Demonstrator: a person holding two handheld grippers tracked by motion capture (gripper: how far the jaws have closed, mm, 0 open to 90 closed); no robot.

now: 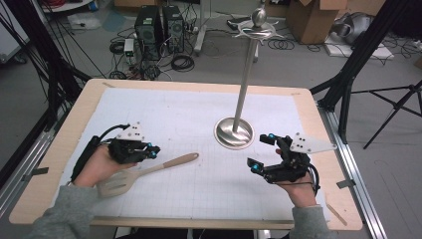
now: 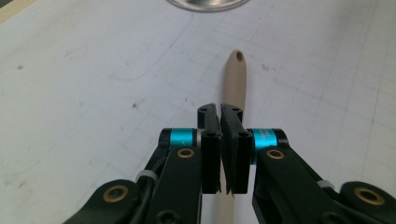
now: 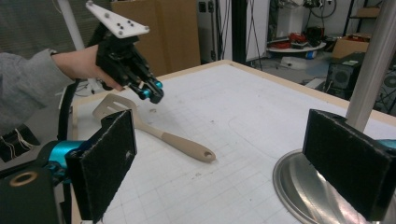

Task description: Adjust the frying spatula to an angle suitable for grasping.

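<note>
The left hand-held gripper (image 1: 152, 150) hangs above the counter (image 1: 64, 164) with its jaws drawn almost together — only a thin slit shows between the pads in the left gripper view, and nothing sits in that slit; the right gripper view shows it raised clear of the surface, its tips pointing down toward the spatula (image 1: 147, 172) without touching it. The spatula lies flat on the white gridded mat (image 1: 189, 114) that covers the counter; its slotted blade rests nearest the person's left hand (image 1: 102, 164), and its tan handle runs out toward the middle of the mat, with the hole at the handle's end visible in the left gripper view (image 2: 239, 56) beyond the jaw tips. The right hand-held gripper (image 1: 263, 152) stands wide — its two felt-faced pads (image 3: 107, 158) are well apart and hold nothing; it sits near the right edge of the mat, aimed across toward the spatula and the other hand. Just beyond it stands a metal stand (image 1: 244, 84) — a round shiny base with an upright pole rising from it; in the right gripper view the base lies close beside the right-hand pad. Past the counter's far edge, the floor carries computer towers (image 1: 159, 25), coiled cables and cardboard boxes (image 1: 311, 17).
</note>
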